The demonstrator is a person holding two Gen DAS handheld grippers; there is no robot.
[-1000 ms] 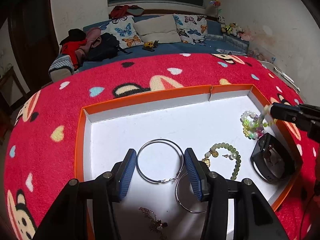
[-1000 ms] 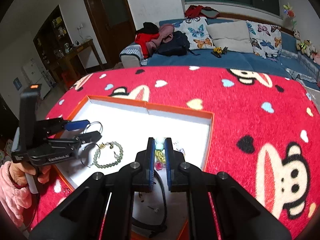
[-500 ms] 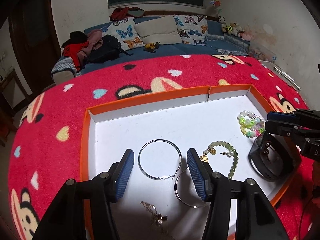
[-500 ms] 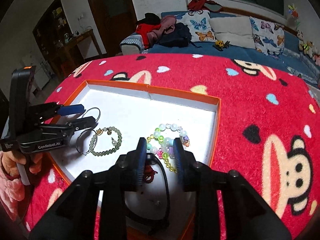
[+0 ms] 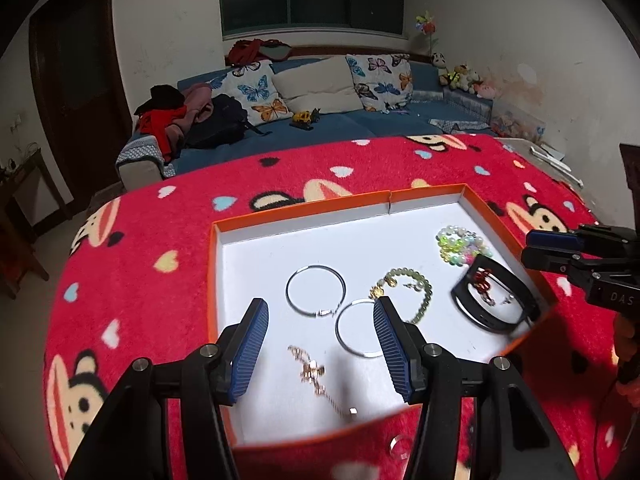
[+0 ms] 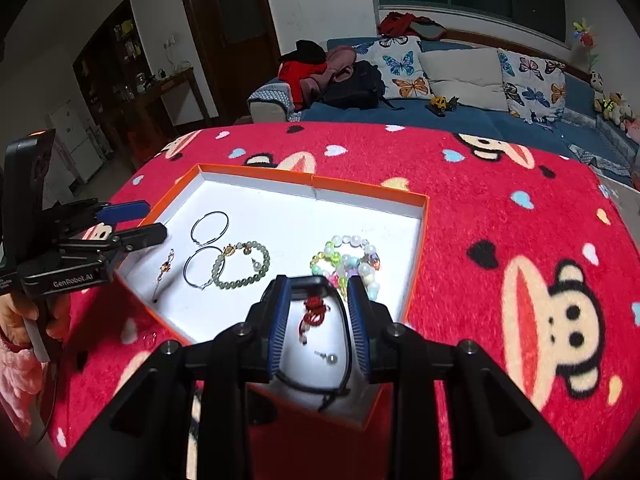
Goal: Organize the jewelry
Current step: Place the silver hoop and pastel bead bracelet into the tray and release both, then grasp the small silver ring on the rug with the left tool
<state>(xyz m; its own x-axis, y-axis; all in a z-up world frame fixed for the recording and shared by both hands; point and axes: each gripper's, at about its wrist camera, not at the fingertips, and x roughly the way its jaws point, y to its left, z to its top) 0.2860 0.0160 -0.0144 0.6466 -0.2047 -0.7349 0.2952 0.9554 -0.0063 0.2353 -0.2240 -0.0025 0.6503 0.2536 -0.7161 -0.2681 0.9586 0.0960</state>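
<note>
An orange-rimmed white tray (image 5: pixel 304 210) (image 6: pixel 312 181) lies on the red blanket. In it are two silver hoops (image 5: pixel 316 291) (image 6: pixel 209 227), a green bead bracelet (image 5: pixel 416 292) (image 6: pixel 240 266), a multicolour bead bracelet (image 5: pixel 462 245) (image 6: pixel 346 262), a black band (image 5: pixel 494 300) (image 6: pixel 312 384) around a red charm (image 6: pixel 314 312), and a gold chain (image 5: pixel 314 372) (image 6: pixel 164 270). My left gripper (image 5: pixel 318 350) (image 6: pixel 134 222) is open and empty above the tray's near left. My right gripper (image 6: pixel 318 318) (image 5: pixel 528 246) is open and empty above the black band.
A small ring (image 5: pixel 398 446) lies on the blanket just outside the tray's near edge. A small pearl stud (image 6: pixel 331 357) lies inside the black band. A blue sofa (image 5: pixel 340 128) with cushions and clothes stands behind the blanket.
My right gripper has opened, let go of the multicolour bead bracelet in the tray, and drawn back. My left gripper has pulled back and risen.
</note>
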